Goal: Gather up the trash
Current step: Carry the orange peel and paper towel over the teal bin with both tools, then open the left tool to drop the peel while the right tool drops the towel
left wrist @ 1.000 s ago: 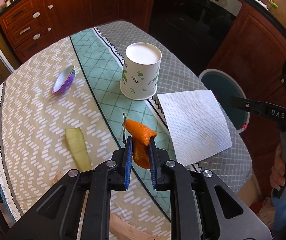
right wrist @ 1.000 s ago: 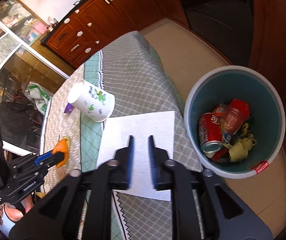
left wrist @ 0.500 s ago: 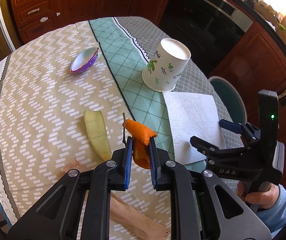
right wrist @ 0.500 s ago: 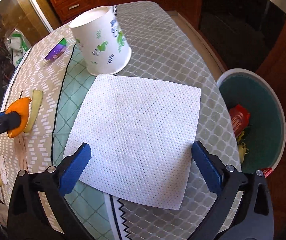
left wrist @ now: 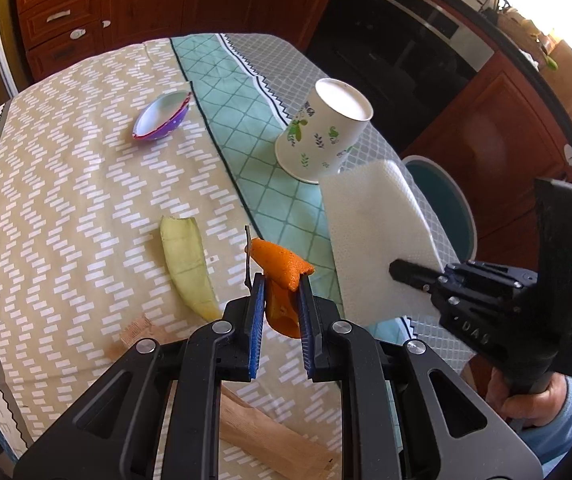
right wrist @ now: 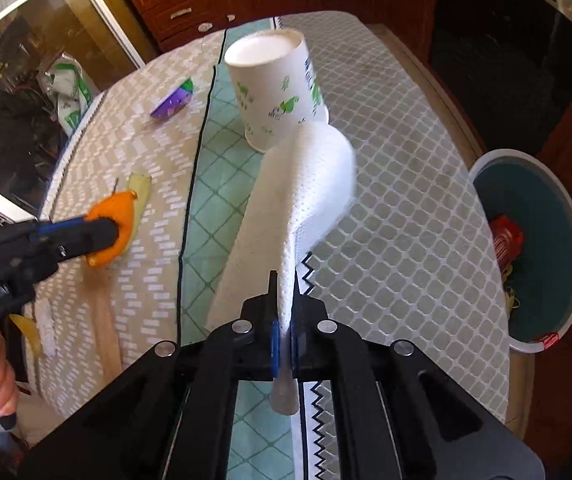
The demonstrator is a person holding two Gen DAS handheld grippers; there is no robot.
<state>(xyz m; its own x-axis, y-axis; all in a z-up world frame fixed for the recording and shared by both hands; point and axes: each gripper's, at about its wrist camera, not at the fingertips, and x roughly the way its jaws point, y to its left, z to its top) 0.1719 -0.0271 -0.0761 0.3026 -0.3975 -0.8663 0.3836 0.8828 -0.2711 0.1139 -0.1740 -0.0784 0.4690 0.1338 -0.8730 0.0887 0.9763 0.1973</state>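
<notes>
Pinching an orange peel (left wrist: 281,276) between its blue pads, your left gripper (left wrist: 279,304) holds the scrap lifted off the tablecloth, above the beige zigzag band near the tabletop (left wrist: 65,208) edge closest to you. Your right gripper (right wrist: 283,320) has its jaws pressed together on one edge of a white paper towel (right wrist: 306,184); the sheet rises from the jaws in a curled fold, and its far end seems to touch the paper cup (right wrist: 277,88), though the blur there makes contact uncertain.

That cup, printed with green leaves, stands upside down on the green lattice stripe running through the middle of the tabletop, toward the far edge. A pale yellow-green peel strip (left wrist: 187,268) lies flat on the beige band just left of the held orange peel. A purple wrapper (left wrist: 161,118), white inside, sits farther back on the same band, well apart from the cup. A flat wooden stick (left wrist: 269,436) lies at the near edge beneath the left gripper, and a small yellow scrap (right wrist: 25,332) rests by the near left edge in the right wrist view.

A teal bin (right wrist: 542,248) with a pale rim stands on the floor off the right edge of the tabletop; a red item and yellowish scraps are visible inside it.
</notes>
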